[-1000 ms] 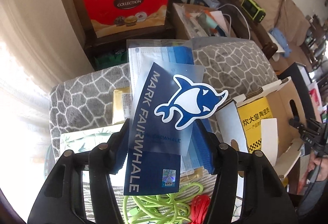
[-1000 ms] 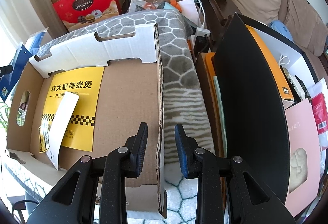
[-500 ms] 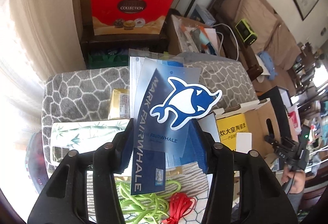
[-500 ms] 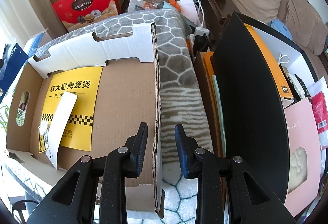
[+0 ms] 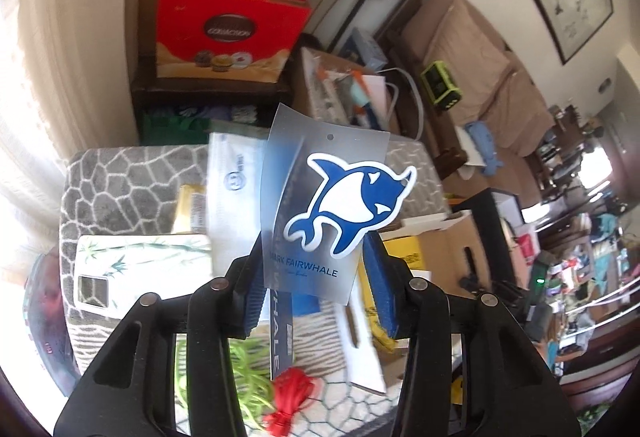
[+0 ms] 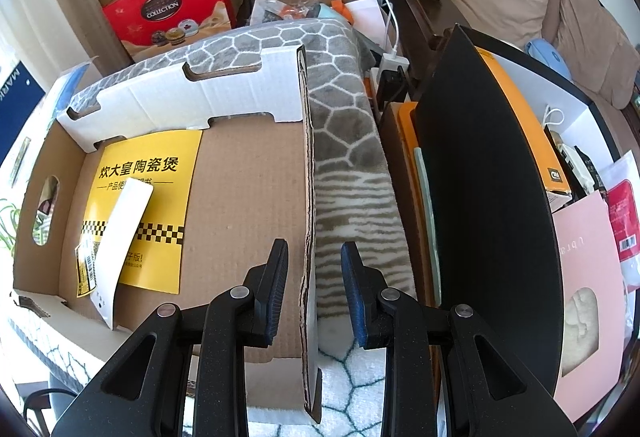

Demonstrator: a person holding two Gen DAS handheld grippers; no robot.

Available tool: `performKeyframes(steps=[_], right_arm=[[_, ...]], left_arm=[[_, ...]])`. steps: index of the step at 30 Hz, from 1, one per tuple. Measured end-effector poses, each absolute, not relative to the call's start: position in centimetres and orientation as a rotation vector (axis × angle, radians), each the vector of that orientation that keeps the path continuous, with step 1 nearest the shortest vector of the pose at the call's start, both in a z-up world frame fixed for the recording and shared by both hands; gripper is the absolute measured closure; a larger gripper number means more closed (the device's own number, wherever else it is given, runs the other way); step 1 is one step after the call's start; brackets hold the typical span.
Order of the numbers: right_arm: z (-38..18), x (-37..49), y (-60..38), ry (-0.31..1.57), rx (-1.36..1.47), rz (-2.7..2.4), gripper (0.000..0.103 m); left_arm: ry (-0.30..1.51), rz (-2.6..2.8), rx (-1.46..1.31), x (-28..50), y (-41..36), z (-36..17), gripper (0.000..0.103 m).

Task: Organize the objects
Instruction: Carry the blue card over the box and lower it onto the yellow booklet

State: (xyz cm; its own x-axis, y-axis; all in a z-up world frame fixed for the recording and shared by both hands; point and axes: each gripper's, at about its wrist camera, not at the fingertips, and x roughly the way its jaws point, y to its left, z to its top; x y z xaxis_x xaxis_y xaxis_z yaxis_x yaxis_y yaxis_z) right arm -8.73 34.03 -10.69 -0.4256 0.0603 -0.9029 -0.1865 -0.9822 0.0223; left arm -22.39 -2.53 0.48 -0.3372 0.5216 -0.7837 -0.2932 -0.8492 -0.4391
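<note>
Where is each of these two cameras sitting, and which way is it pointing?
Left wrist: rides the left tool, looking down along its fingers at the whale-logo packet between them and the grey blanket; only the tool's black arms show.
Right wrist: rides the right tool, looking down at the cardboard box, whose wall stands between its fingers.
Shared: the box, the blanket and the red gift bag.
</note>
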Motion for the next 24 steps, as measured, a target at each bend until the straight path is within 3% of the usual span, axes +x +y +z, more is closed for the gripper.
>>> performKeyframes(steps=[12, 24], right_arm=[[-10.5, -8.8, 34.1, 0.182, -1.590, 2.528, 0.076], [-10.7, -8.6, 34.6, 0.182, -1.601, 2.527, 0.076]], left_arm=[[-0.233, 2.068, -1.344, -19.4, 4.1, 3.1, 0.061], [-0.282, 1.893, -1.413, -18.2, 11.3, -1.5, 0.061]])
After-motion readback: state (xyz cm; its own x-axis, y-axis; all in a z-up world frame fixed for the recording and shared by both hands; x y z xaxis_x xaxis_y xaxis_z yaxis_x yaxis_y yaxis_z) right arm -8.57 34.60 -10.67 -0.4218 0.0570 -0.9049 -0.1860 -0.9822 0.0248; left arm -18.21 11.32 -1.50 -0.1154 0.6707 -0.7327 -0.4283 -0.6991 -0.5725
